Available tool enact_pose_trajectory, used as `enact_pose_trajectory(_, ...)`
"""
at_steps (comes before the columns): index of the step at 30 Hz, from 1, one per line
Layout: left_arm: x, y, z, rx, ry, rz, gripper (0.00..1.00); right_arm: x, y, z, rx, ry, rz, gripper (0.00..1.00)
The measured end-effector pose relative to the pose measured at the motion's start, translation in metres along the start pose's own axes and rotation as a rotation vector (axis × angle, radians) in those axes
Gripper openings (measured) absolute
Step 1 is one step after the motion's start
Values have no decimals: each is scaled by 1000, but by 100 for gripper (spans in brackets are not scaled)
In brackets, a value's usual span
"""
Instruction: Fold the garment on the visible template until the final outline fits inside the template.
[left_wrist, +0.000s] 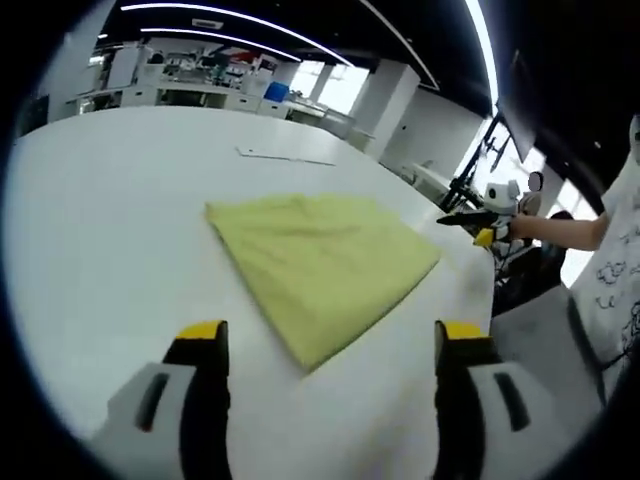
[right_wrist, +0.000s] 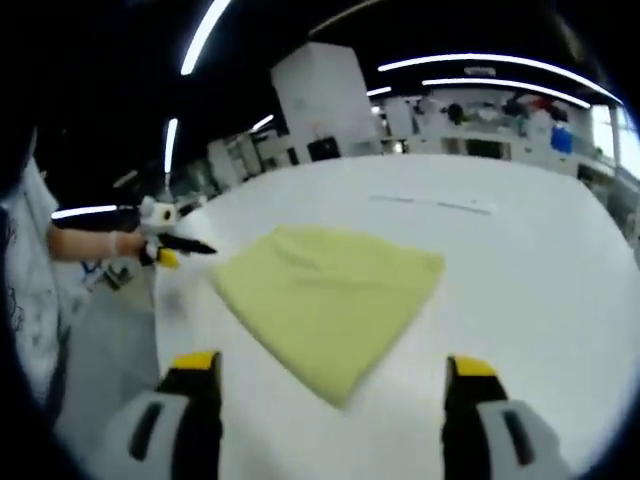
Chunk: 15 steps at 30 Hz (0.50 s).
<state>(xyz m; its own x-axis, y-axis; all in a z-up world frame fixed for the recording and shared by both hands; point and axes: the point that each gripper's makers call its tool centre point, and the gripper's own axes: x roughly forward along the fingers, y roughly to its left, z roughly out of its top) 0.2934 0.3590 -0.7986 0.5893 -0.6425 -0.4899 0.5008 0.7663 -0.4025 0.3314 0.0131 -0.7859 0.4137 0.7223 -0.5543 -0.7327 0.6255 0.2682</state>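
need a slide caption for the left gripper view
Folded yellow-green garment lying on a white table, framed by the open left gripper, with the right gripper at the table's far edge.

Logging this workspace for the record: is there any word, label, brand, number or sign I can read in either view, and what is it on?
None can be read.
Yellow-green garment: plain, no label or print showing.
White table: bare; the thin strip lying on it carries no legible marks.
Person's white shirt: dark printed shapes, too blurred to read as text.
Background shelves: items too small and blurred.
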Motion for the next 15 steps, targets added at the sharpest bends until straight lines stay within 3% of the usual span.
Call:
enact_pose_trajectory(9, -1, -1, -12, -16, 10, 19, 69, -3, 10, -12, 34, 9, 9, 76)
enact_pose_trajectory(15, 0, 2, -12, -53, 19, 48, 57, 2, 8, -22, 19, 50, 9, 55)
